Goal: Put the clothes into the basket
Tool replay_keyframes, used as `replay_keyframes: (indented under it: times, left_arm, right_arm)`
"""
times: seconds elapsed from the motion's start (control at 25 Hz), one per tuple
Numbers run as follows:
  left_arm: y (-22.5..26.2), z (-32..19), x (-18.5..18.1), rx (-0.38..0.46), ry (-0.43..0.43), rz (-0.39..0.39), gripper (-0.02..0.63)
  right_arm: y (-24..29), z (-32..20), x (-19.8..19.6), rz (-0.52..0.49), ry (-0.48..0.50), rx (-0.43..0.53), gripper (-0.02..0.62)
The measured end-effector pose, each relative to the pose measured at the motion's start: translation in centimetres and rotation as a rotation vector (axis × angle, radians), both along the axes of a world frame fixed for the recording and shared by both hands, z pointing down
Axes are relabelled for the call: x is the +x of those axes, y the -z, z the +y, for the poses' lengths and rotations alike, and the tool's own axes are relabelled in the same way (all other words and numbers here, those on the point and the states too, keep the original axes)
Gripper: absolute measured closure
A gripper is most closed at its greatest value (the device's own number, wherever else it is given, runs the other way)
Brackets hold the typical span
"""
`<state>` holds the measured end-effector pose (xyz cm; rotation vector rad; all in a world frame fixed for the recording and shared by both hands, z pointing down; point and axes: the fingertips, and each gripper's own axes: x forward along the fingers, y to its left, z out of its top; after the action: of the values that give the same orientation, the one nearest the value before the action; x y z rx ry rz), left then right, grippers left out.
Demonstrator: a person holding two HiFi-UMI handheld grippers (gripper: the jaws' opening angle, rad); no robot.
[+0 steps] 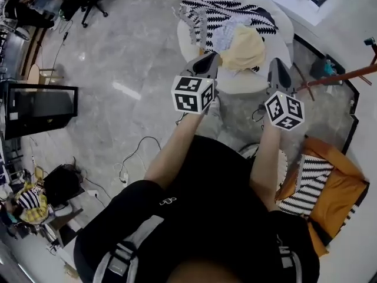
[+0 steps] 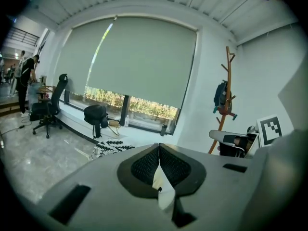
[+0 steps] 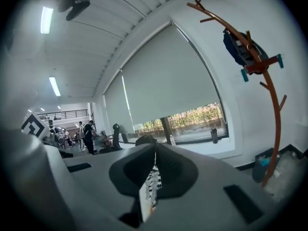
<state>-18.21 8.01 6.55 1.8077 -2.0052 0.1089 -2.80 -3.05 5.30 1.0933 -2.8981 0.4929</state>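
Your left gripper (image 2: 159,159) and right gripper (image 3: 155,154) are each clamped on a thin edge of the patterned garment (image 1: 221,13), well beyond the basket (image 1: 346,184). Such slight pinches may slip, dropping it short onto the floor (image 1: 118,69).

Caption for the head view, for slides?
Head view: left gripper and right gripper, shut on white cloth and patterned cloth, before a table piled with clothes; orange basket at lower right.
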Motion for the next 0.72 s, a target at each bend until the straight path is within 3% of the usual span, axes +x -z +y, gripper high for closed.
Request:
replay_keyframes:
  times: [0.28, 0.48, 0.72]
  left_arm:
    - [-5.8, -7.7, -5.8, -0.113, -0.097, 0.030, 0.597]
    - [-10.7, -11.2, -6.9, -0.195, -0.193, -0.054, 0.597]
    - [-19.1, -14.7, -7.3, -0.266, -0.188, -0.038, 0.597]
  right_arm:
    - [-5.1, -6.8, -6.4, 0.132, -0.021, -0.084, 0.583]
    - [-9.4, -9.7, -6.4, 0.226, -0.033, -0.133, 0.583]
    - [-18.3, -12.2, -7.0, 0.289, 0.023, -0.213, 0.583]
